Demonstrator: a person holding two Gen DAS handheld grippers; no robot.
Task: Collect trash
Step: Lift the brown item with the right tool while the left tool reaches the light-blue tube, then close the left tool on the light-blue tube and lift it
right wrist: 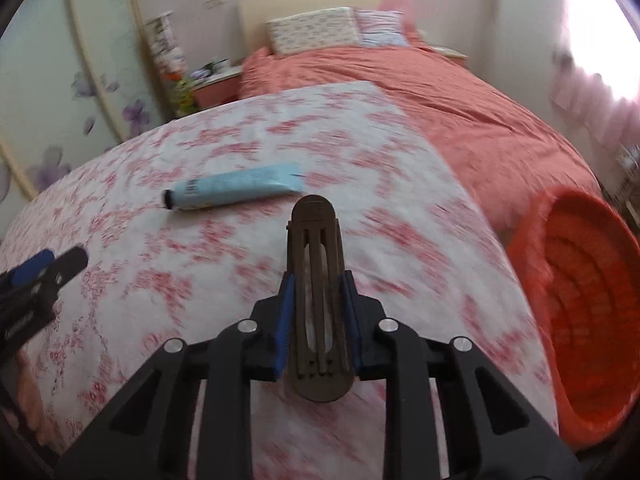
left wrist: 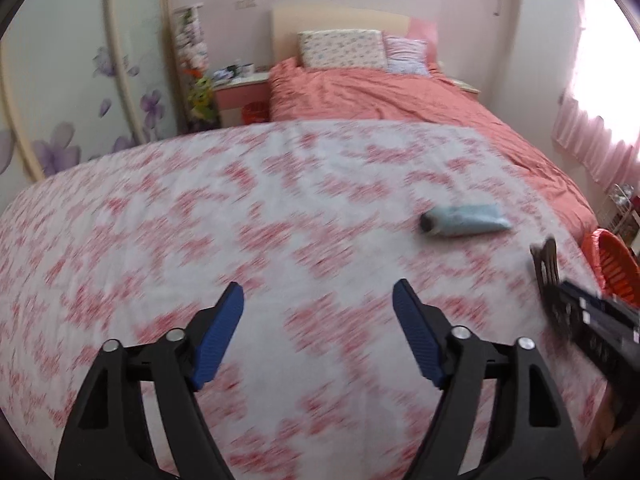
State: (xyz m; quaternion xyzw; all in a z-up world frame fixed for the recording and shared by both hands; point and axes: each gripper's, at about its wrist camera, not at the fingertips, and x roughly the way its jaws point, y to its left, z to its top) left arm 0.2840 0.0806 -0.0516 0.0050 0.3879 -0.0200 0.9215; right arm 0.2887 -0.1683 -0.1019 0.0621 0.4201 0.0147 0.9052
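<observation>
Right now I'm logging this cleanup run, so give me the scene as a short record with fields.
setting: bed with floral sheet over a coral cover
left gripper: open, nothing between the pads
right gripper: shut on a brown slotted clip
still lying loose: light blue tube, dark cap end toward the left of the right wrist view
bin: orange basket at the bed's right edge, inside too blurred to tell

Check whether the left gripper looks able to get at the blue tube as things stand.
Probably yes: the left gripper is open and empty, and only bare bedspread lies between it and the blue tube. The right gripper holds a brown clip off to the side.
</observation>
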